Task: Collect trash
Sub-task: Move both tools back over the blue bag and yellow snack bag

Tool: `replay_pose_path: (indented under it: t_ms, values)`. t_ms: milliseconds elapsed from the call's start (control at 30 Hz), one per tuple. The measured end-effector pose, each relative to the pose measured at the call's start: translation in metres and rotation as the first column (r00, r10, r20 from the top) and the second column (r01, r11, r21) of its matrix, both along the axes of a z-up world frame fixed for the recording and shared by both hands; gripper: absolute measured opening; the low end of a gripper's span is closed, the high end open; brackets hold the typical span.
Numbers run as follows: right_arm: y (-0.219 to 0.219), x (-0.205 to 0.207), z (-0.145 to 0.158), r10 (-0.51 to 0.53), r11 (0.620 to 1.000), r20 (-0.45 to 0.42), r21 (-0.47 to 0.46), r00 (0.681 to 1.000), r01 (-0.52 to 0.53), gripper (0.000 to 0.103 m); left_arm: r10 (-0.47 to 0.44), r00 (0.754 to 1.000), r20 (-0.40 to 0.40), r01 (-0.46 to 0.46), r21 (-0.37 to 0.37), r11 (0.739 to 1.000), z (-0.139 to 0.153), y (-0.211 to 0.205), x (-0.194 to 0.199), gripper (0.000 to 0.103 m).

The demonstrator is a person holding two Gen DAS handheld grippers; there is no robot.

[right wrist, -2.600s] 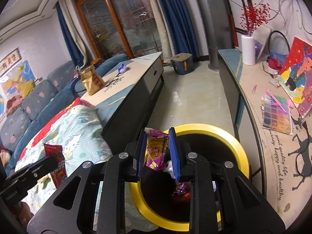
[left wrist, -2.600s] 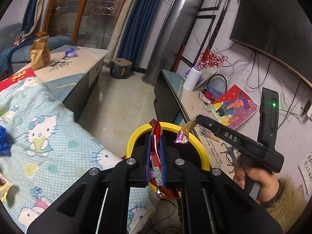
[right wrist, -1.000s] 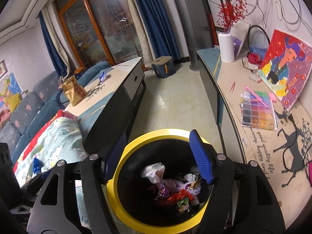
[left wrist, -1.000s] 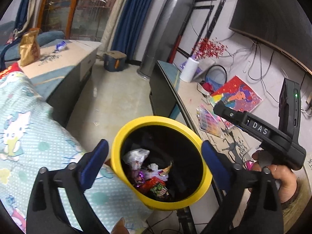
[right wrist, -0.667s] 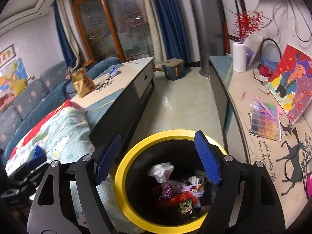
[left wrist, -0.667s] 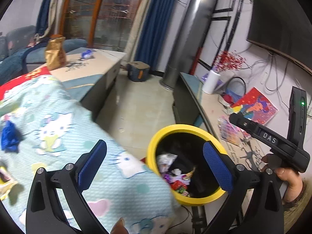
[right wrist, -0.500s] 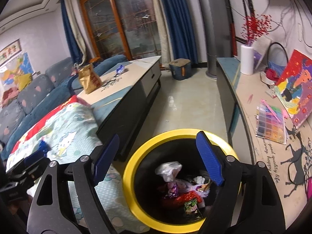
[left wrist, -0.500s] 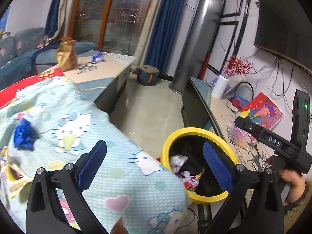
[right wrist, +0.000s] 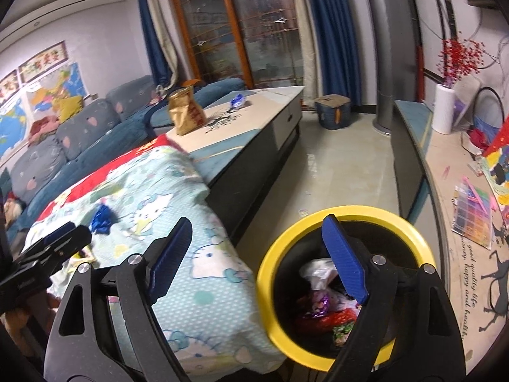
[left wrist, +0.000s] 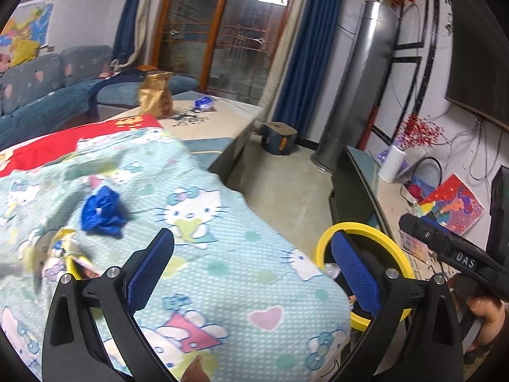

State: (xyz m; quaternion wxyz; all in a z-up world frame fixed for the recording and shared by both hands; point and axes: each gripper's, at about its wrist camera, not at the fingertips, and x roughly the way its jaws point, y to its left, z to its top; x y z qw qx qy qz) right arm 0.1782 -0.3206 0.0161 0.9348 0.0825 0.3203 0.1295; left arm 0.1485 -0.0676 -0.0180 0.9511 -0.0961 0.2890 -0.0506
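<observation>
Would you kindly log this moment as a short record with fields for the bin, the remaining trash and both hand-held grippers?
bin: yellow-rimmed bin on the floor beside the blanket, wrappers inside
remaining trash: crumpled blue wrapper and yellow wrapper lying on the cartoon-cat blanket
left hand-held gripper: jaws open, nothing between them, aimed over the blanket
right hand-held gripper: jaws just been opening, nothing between them, by the bin's rim
further off: gold snack bag standing on the low table

Yellow-rimmed black bin [right wrist: 343,211], blue crumpled wrapper [left wrist: 101,211], cat-print turquoise blanket [left wrist: 222,254]
</observation>
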Motion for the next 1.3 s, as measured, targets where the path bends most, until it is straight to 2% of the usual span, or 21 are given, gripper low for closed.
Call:
replay_pose_path:
  t_ms: [500, 867, 1000, 1167, 1300]
  values:
    - [0.065, -0.007, -0.004, 0.168, 0.986, -0.020, 0.006, 0.986, -0.168, 0.076, 0.154, 0.988, 0.002, -0.154, 0.003, 0.988, 0.001, 0.058, -0.017, 0.096]
    - [0.119, 0.008, -0.005, 0.287, 0.958, -0.047, 0.023, 0.957, -0.286, 0.076, 0.254, 0.966, -0.038, -0.254, 0.005, 0.967, -0.013, 0.106, -0.030, 0.096]
    - [0.142, 0.021, -0.006, 0.326, 0.945, -0.063, 0.030, 0.943, -0.324, 0.076, 0.294, 0.952, -0.083, -0.296, -0.005, 0.955, -0.023, 0.124, -0.035, 0.096]
    - [0.180, 0.040, -0.011, 0.389, 0.921, -0.086, 0.030, 0.917, -0.388, 0.076, 0.311, 0.937, -0.158, -0.323, -0.055, 0.945, -0.043, 0.146, -0.040, 0.096]
    - [0.212, 0.057, -0.023, 0.430, 0.902, -0.126, 0.029, 0.894, -0.430, 0.076, 0.315, 0.931, -0.182, -0.333, -0.078, 0.940, -0.051, 0.152, -0.044, 0.095]
